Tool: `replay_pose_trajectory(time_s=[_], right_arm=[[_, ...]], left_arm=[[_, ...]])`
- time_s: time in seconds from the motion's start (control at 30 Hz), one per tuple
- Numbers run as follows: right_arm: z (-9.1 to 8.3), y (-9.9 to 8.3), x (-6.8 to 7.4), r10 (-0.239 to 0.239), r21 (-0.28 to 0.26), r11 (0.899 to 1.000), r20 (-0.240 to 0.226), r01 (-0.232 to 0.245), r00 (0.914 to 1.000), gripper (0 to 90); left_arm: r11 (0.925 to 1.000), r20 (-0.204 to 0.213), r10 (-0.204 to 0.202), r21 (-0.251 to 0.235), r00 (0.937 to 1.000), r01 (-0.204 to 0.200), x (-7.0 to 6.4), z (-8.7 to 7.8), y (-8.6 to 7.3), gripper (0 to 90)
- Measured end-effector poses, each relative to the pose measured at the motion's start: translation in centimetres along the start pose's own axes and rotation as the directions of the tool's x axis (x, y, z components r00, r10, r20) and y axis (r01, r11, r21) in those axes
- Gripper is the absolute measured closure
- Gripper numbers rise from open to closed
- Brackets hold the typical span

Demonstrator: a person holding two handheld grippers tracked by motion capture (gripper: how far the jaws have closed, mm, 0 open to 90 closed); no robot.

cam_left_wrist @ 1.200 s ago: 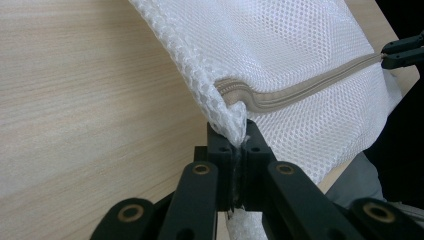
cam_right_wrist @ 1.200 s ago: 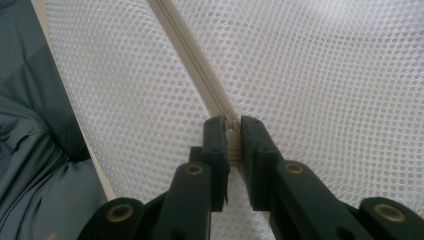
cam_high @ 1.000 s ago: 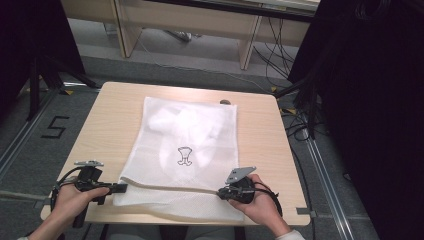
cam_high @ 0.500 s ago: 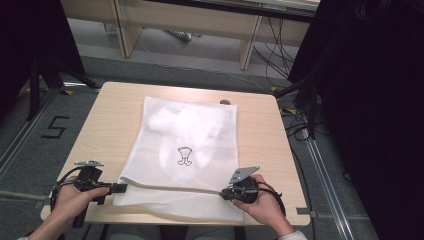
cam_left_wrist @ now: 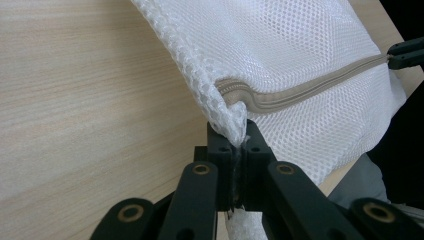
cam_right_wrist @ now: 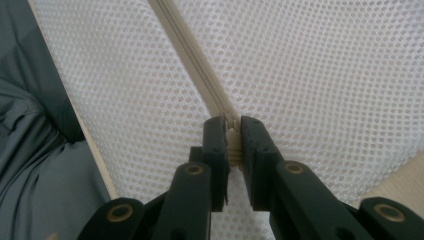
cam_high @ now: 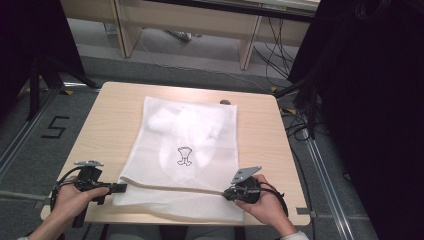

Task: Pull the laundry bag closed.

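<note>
While your hands sit at the near edge, the light wooden surface (cam_high: 110, 120) carries pretty much one thing: a big white mesh laundry bag (cam_high: 200, 150) lying flat down the middle, its near end reaching the front edge; something pale and bunched is visible through the mesh toward the far end, plus a small dark printed logo (cam_high: 184, 156) around the centre; can't tell what the stuff inside is. A beige zipper (cam_high: 170, 185) runs across the bag's near end, from one of your grippers to the other; it looks raised a bit off the mesh.

Your left gripper (cam_high: 119, 188) has its jaws pinched shut on the bag's corner right at the zipper's end, fabric squeezed between them in the left gripper view (cam_left_wrist: 240, 131); your right gripper (cam_high: 227, 193) is clamped on the zipper's other end, jaws closed around the beige tape in the right gripper view (cam_right_wrist: 233, 131). A small dark blob (cam_high: 225, 102) sits by the bag's far right corner; too tiny to identify.
</note>
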State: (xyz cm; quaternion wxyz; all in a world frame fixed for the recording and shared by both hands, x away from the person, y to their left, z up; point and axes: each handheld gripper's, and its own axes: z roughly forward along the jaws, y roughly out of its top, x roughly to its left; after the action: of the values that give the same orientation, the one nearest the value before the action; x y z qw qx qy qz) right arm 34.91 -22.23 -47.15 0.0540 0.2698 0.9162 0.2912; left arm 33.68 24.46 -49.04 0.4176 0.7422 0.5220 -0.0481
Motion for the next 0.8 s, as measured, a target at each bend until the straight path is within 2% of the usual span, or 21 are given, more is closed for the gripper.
replay_pose_trajectory(time_s=[0.03, 0.07, 0.1, 0.17, 0.2, 0.27, 0.43, 0.53, 0.63, 0.67, 0.77, 0.8], right_arm=[[-0.2, -0.1, 0.2, 0.038, 0.029, 0.999, 0.008, -0.038, 0.9992, 82.7], [-0.3, -0.1, -0.1, 0.011, 0.021, 1.0, 0.01, -0.012, 0.9999, 82.7], [-0.4, -0.2, -0.2, 0.006, 0.016, 1.0, 0.011, -0.007, 0.9999, 82.7], [-0.4, -0.4, -0.1, 0.023, -0.003, 1.0, 0.007, -0.023, 0.9997, 82.7], [-0.5, -0.5, -0.4, 0.008, 0.007, 1.0, 0.02, -0.008, 0.9998, 82.7], [-0.6, -0.6, -0.4, 0.01, 0.02, 1.0, 0.017, -0.011, 0.9998, 82.7], [-0.7, -0.9, -0.6, 0.024, 0.001, 1.0, 0.017, -0.024, 0.9996, 82.7], [-1.0, -1.0, -0.7, 0.025, 0.03, 0.999, 0.021, -0.026, 0.9995, 82.7], [-1.0, -1.2, -0.9, 0.011, 0.024, 1.0, 0.014, -0.011, 0.9998, 82.7], [-1.0, -1.4, -0.9, 0.036, 0.021, 0.999, 0.035, -0.036, 0.9987, 82.7], [-1.2, -1.5, -1.1, 0.022, 0.026, 0.999, 0.017, -0.023, 0.9996, 82.7], [-1.2, -1.6, -1.1, 0.04, 0.011, 0.999, 0.027, -0.041, 0.9988, 82.7]], left_arm=[[1.0, 0.001, -0.002, -0.001, 1.0, 0.002, 0.0, 0.0, 0.0, 86.0], [1.0, -0.001, 0.002, 0.001, 1.0, -0.002, 0.0, 0.0, 0.0, 86.0], [1.0, 0.001, 0.0, 0.0, 1.0, 0.0, 0.0, 0.0, 0.0, 86.0], [1.0, -0.001, 0.003, 0.001, 1.0, -0.003, 0.0, 0.0, 0.0, 86.0], [1.0, -0.001, 0.001, 0.0, 1.0, -0.001, 0.0, 0.0, 0.0, 86.0], [1.0, -0.002, 0.001, -0.001, 1.0, -0.001, 0.0, 0.0, 0.0, 85.9], [1.0, -0.005, 0.002, 0.001, 1.0, -0.002, 0.0, 0.0, 0.0, 86.0], [1.0, -0.004, 0.003, 0.0, 1.0, -0.003, 0.0, 0.0, 0.0, 86.0], [1.0, -0.006, 0.006, 0.0, 1.0, -0.006, 0.0, 0.0, 0.0, 86.0], [1.0, -0.004, 0.005, -0.001, 1.0, -0.005, 0.0, 0.0, 0.0, 85.9], [1.0, 0.001, 0.0, -0.001, 1.0, 0.0, -0.1, 0.0, 0.0, 86.0], [1.0, 0.0, 0.0, -0.001, 1.0, 0.0, -0.1, 0.0, 0.0, 86.0]])
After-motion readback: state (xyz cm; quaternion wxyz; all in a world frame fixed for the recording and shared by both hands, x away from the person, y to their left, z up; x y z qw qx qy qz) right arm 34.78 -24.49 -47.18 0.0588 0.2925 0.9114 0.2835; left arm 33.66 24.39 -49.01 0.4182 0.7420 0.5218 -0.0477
